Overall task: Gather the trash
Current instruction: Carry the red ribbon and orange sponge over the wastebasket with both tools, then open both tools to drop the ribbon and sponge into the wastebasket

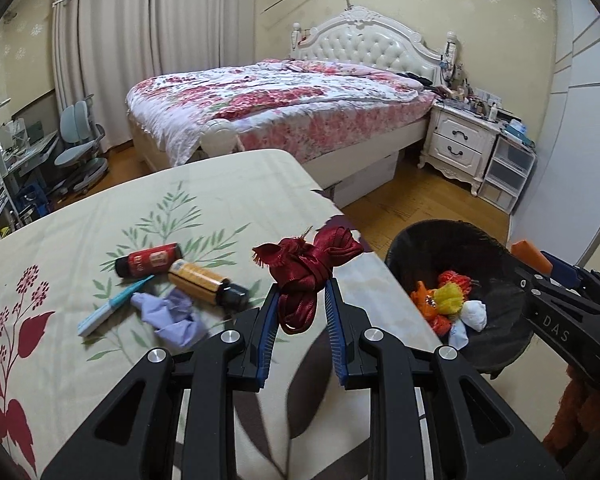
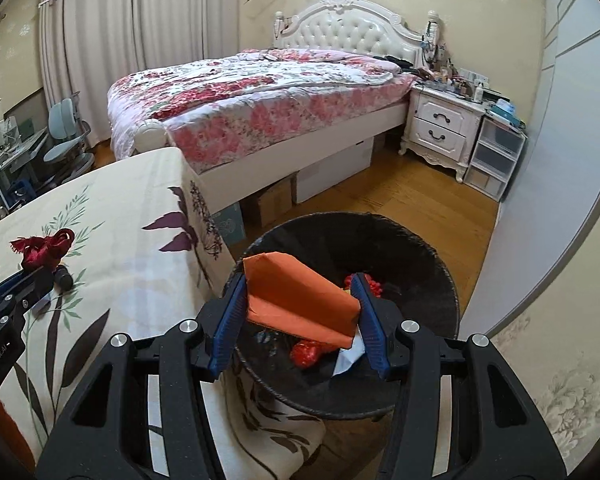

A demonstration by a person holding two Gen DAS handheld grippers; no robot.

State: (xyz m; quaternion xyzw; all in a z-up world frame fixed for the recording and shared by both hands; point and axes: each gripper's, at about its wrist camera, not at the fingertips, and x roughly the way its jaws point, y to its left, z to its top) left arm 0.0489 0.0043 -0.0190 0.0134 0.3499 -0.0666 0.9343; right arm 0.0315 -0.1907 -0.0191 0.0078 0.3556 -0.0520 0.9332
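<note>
My left gripper point(image 1: 302, 292) is shut on a dark red ribbon point(image 1: 308, 268) and holds it above the table's right edge; it also shows in the right wrist view point(image 2: 44, 246). My right gripper point(image 2: 300, 300) is shut on a folded orange paper point(image 2: 300, 304) directly over the black trash bin point(image 2: 440, 280). The bin point(image 1: 496, 340) holds several bits of coloured and white trash point(image 1: 452, 300). On the floral tablecloth point(image 1: 60, 240) lie a red bottle point(image 1: 148, 260), an amber bottle point(image 1: 208, 284), a teal tool point(image 1: 112, 308) and a crumpled lilac wrapper point(image 1: 172, 316).
A bed with a floral quilt point(image 1: 284, 96) stands behind the table. A white nightstand point(image 1: 460, 140) and clear drawers point(image 1: 508, 172) stand at the right wall. Cardboard boxes point(image 2: 272, 200) sit under the bed. A desk chair point(image 1: 80, 140) is at far left. Wooden floor lies around the bin.
</note>
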